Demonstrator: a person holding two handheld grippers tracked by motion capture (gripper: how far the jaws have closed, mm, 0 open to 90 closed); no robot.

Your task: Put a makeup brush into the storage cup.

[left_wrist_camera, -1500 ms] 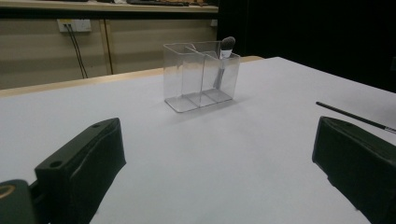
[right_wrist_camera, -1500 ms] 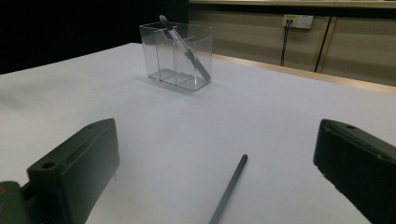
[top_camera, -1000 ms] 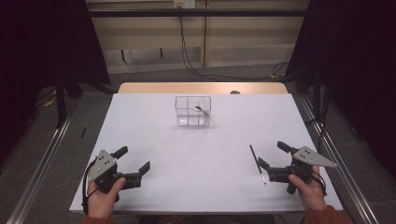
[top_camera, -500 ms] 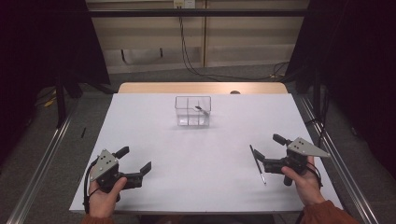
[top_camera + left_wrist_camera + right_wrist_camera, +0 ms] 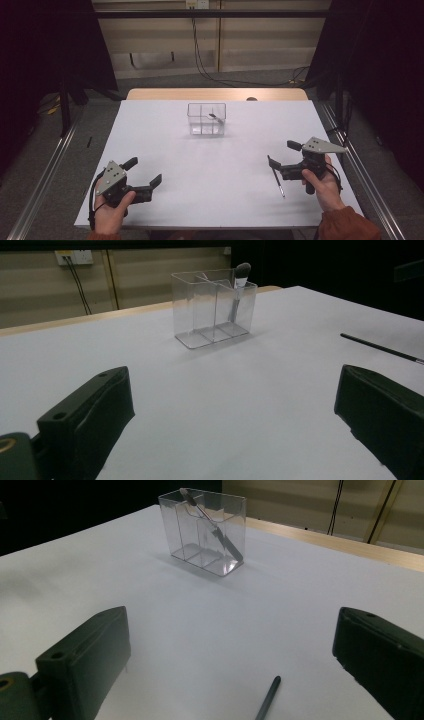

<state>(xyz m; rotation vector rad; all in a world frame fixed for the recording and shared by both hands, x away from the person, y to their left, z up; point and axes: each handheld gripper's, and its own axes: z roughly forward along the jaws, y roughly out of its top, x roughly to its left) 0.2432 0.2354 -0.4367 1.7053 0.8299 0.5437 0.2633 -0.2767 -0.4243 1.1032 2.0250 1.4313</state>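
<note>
High view: both grippers, left gripper (image 5: 145,176) and right gripper (image 5: 281,159), fingers apart, thin brush (image 5: 276,178) on the bench (image 5: 165,135); right gripper view adds its tip (image 5: 267,699).

1. I can read no text, label, brand, number or sign in any of my camera views.
2. The white table (image 5: 210,170) I work over carries no print or markings on its surface or along its edges.
3. The clear organiser (image 5: 206,119) near the table's far edge has plain, unlabelled walls.
4. The wall socket plate (image 5: 73,258) behind the table is too small and blurred for me to make out any lettering on it.
</note>
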